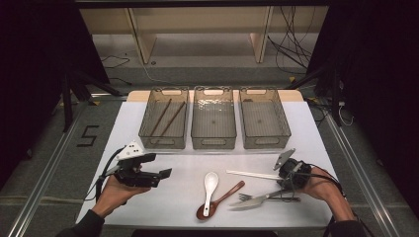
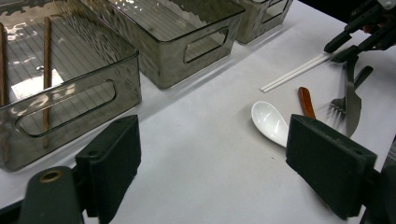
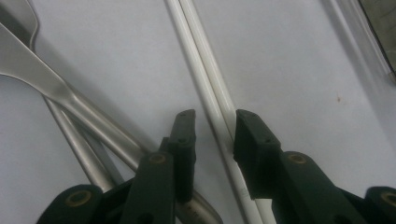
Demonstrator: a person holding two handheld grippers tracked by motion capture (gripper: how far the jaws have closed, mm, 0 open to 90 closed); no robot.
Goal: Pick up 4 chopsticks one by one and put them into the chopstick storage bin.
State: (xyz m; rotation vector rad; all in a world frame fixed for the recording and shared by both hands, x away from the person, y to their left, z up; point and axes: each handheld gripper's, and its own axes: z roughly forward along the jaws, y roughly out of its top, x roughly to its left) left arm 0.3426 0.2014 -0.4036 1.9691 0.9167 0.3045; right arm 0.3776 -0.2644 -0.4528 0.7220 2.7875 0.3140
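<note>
A smooth white sheet covers the flat table top, matte and unmarked but for a speck or two. At its far edge stand three rectangular bins of smoky translucent plastic in a row, each with ribbed floor and slotted handles: the left bin holds two slim dark-brown wooden chopsticks lying lengthwise, while the middle bin and the right bin stand beside it.

The left gripper, black with thick padded jaws, hangs above the sheet near the person's left hand; its jaws are spread wide with nothing between them. The right gripper, held by the right hand, sits low at the pair of white plastic chopsticks. Its narrow jaws straddle the two thin glossy round rods, one jaw on each side, partly closed but with gaps visible, not yet pinching.

The white chopsticks lie side by side on the sheet, right of centre. Just beside them rest a brushed-steel knife crossing a steel fork. Nearer the middle lie a glossy white ceramic soup spoon and a reddish-brown lacquered wooden spoon, its handle crossing under the white one.
</note>
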